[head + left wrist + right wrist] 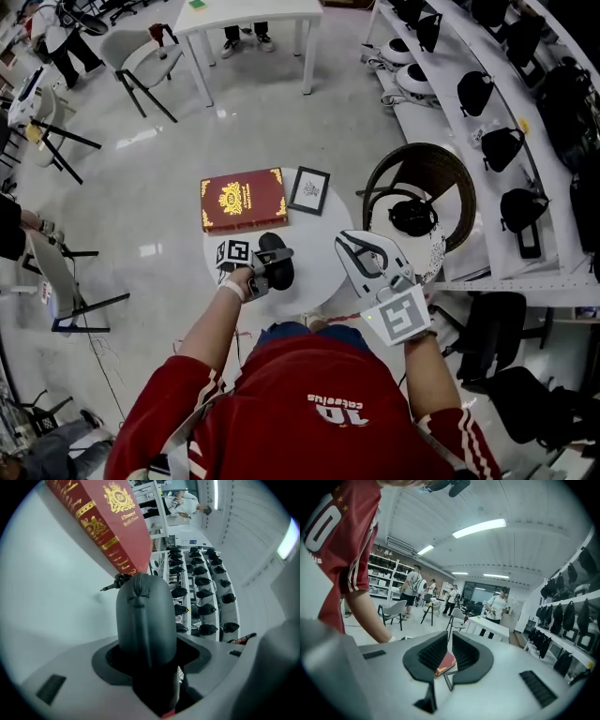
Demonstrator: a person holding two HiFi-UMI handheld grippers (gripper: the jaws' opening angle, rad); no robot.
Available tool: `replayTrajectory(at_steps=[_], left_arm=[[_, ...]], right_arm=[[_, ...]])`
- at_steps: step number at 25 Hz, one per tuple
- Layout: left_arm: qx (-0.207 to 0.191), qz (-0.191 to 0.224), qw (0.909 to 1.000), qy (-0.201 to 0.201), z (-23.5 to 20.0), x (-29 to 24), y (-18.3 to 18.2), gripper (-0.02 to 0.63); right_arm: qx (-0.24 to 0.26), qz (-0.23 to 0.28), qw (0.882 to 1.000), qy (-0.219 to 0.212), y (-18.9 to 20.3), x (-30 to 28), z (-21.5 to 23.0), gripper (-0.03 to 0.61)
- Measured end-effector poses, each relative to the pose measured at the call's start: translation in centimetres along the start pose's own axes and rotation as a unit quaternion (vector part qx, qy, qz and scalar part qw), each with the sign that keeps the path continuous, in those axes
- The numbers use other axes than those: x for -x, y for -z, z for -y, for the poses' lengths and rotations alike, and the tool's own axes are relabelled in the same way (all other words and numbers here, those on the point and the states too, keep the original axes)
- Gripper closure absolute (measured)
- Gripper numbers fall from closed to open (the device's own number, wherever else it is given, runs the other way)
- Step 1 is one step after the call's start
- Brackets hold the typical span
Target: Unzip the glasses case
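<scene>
- We see the dark grey glasses case over the near part of the small round white table. We cannot tell whether it rests on the top.
- Its zipper runs along the ridge that faces the left gripper view and looks zipped. The pull sticks out at the far end, near the corner of the red book.
- The left gripper has its jaws clamped on the case's near end, one pad on each side.
- The right gripper hangs above the table's right side, apart from the case. We find only a slim gap between its jaws and nothing in it. Through that gap its own view shows a bit of the book.
- The book lies flat at the table's far edge, with a small black-framed picture just beside it on the right.
- Beyond the table, to the right, stands a dark round chair, and past that we see white shelves of black gear.
</scene>
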State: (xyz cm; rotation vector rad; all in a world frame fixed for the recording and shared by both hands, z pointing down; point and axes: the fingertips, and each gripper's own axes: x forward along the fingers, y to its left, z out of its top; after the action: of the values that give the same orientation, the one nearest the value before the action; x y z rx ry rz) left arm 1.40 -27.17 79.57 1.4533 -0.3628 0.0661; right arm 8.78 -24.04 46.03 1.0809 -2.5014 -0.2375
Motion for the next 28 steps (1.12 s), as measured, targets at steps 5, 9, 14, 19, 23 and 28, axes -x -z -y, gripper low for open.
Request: replayTrajectory(at_steps=[5, 9, 14, 19, 23, 28], left_arm=[[0.005, 0.004, 0.9995, -0.031, -2.1, -0.9, -2.1, 0.359], [-0.013, 0.0, 0.997, -0.076, -3.5, -1.0, -3.1, 0.319], [-0.041, -0.01, 0.9897, -0.137, -5.2, 0.4, -3.2, 0.256], [-0.06, -0.003, 0.9849, -0.162, -5.6, 2.0, -3.3, 0.242], [-0.07, 0.004, 0.9826, -0.172, -5.8, 3.3, -3.5, 0.242], [-0.077, 0.011, 0.9798, -0.184, -6.2, 5.3, -3.0, 0.241]], right_arm=[[-0.003, -0.013, 1.0, -0.005, 1.4, -0.5, 1.4, 0.558], [-0.002, -0.017, 1.0, -0.014, 2.0, -1.0, 1.9, 0.558], [-0.003, -0.016, 1.0, -0.025, 2.0, -1.7, 1.8, 0.558], [0.001, -0.009, 0.999, -0.036, 1.4, -2.2, 1.0, 0.558], [0.001, -0.004, 0.999, -0.037, 1.1, -2.3, 0.7, 0.558], [-0.004, 0.006, 1.0, -0.03, 0.1, -2.0, 0.5, 0.558]])
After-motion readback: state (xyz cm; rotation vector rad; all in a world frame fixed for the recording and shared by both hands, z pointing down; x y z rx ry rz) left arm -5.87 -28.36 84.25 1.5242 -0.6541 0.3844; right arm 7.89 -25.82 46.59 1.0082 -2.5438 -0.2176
